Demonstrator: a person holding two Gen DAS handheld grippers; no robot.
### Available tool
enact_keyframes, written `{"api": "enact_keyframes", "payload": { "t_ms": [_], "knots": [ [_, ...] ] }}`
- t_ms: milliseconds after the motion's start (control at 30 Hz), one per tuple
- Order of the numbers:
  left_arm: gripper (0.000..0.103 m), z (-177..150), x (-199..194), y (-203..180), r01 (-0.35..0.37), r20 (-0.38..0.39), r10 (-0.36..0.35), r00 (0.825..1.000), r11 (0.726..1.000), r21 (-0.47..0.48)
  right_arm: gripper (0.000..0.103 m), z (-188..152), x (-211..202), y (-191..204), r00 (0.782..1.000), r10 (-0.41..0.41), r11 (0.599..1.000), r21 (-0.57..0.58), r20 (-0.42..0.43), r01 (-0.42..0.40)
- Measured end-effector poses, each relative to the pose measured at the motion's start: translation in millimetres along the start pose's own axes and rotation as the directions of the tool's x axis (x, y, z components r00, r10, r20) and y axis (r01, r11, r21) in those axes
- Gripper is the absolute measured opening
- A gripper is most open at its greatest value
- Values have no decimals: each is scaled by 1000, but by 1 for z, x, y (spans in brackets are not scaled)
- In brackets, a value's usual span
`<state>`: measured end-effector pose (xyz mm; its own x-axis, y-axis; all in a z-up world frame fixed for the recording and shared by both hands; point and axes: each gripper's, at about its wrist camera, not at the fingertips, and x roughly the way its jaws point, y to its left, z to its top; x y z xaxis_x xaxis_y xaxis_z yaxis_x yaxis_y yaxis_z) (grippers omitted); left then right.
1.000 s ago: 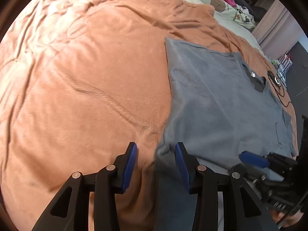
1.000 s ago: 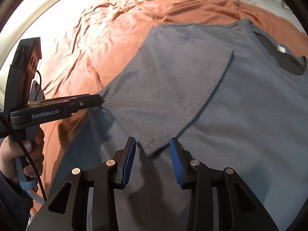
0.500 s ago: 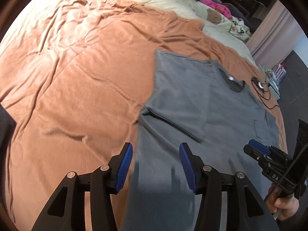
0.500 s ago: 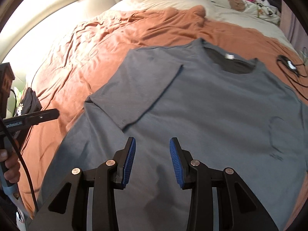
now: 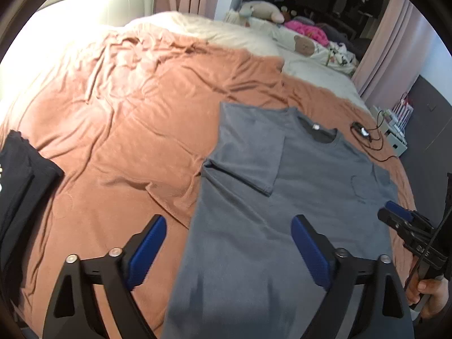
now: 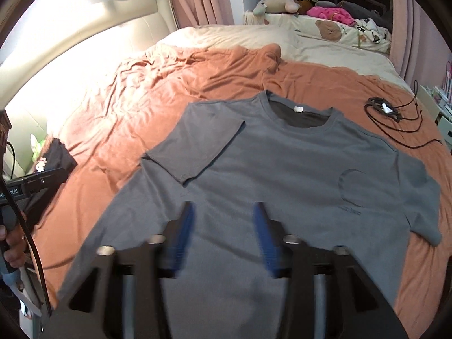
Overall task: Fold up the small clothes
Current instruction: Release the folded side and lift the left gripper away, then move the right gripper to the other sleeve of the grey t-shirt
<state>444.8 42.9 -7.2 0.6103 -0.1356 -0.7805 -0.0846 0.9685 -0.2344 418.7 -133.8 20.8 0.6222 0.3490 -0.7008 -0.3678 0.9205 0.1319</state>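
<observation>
Both grippers have pulled up and back from the folded sleeve since a second ago, and the left gripper point(image 5: 228, 250) has spread wider. It hangs with jaws wide apart over the shirt's left edge, holding nothing. The right gripper point(image 6: 223, 234) is blurred but also spread and empty, above the shirt's lower middle.

The grey t-shirt point(image 6: 282, 175) lies flat on the orange blanket point(image 5: 127, 130) in the centre of both views, one sleeve point(image 6: 197, 147) already folded inward, the other sleeve point(image 6: 418, 197) flat at the right.

The risk, I judge, is dragging the cloth during the next grab and undoing the folded sleeve.

Only the right view shows the unfolded sleeve whole; the left view better shows a black garment point(image 5: 19, 186) at the left edge.
</observation>
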Motion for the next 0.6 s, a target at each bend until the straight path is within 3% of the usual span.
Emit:
{"api": "enact_keyframes", "payload": {
  "t_ms": [67, 267, 600],
  "knots": [
    [98, -5, -15, -5, -22, 33, 22, 999, 1000, 11, 87, -5, -18, -1, 999, -19, 1000, -1, 30, 19],
    [103, -19, -46, -19, -41, 81, 37, 996, 998, 47, 103, -22, -62, 5, 996, -75, 997, -9, 53, 75],
    [103, -47, -87, -44, -8, 114, -3, 994, 995, 96, 103, -52, -122, 5, 991, -85, 996, 35, 102, 82]
  ]
}}
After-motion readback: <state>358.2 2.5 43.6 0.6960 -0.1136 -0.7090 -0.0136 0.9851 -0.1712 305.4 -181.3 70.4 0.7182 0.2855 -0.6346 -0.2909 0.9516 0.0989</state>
